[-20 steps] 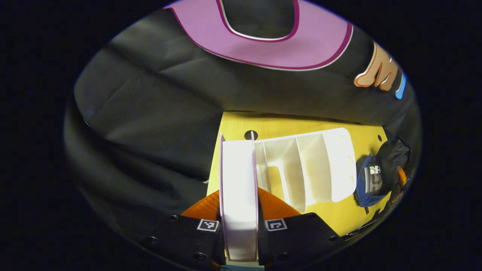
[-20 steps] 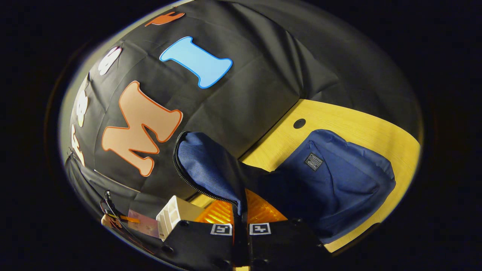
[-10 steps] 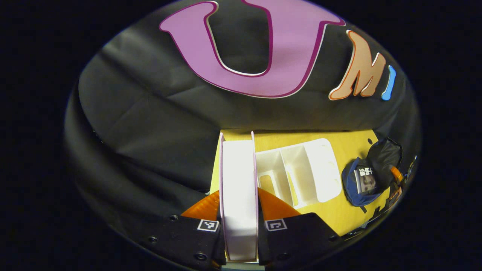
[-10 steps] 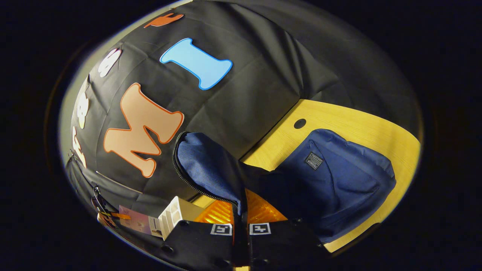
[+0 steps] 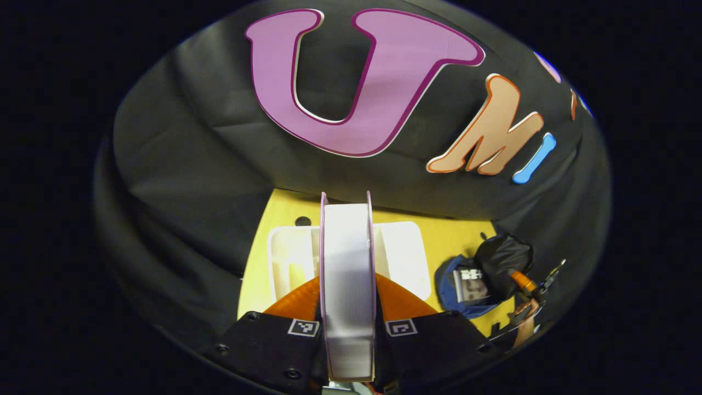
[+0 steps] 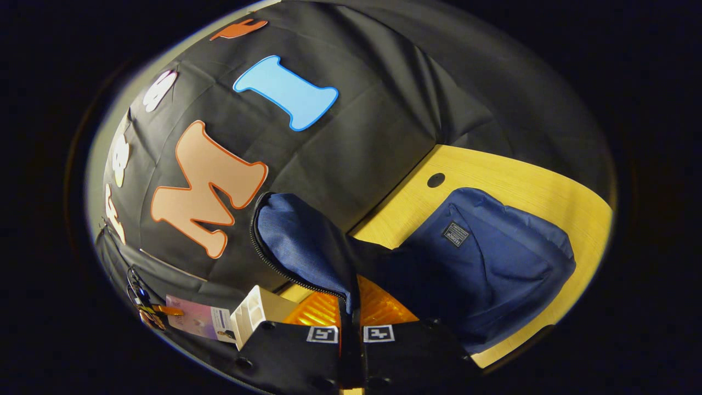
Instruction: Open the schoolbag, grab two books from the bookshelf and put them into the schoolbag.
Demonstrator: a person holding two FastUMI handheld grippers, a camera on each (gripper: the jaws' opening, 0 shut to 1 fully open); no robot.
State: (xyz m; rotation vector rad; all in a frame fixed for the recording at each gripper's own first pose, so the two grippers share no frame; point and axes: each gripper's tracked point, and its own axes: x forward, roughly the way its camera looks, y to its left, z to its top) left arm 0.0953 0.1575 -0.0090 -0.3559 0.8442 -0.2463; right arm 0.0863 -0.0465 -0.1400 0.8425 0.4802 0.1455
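In the left gripper view my left gripper (image 5: 347, 307) is shut on a thick book (image 5: 347, 274) with white page edges and a pinkish cover, held edge-on above the white bookshelf (image 5: 403, 252). Far right lies the open blue schoolbag (image 5: 452, 291), with a book (image 5: 470, 277) inside it. In the right gripper view my right gripper (image 6: 351, 315) is shut on the schoolbag's flap (image 6: 307, 247) and holds it up by the zipper edge. The rest of the schoolbag (image 6: 493, 269) lies on the yellow table (image 6: 521, 186). At lower left, the held book (image 6: 200, 322) hangs beside the bookshelf (image 6: 255, 314).
The yellow table (image 5: 258, 263) has a round cable hole (image 5: 302, 221) near the black cloth wall, and another hole (image 6: 436, 180) beyond the schoolbag. A hand (image 5: 524, 323) holds the far gripper beside the bag.
My left gripper has lifted the book up and away from the bookshelf, which now lies smaller and behind the book. The right gripper has stayed put, holding the flap.
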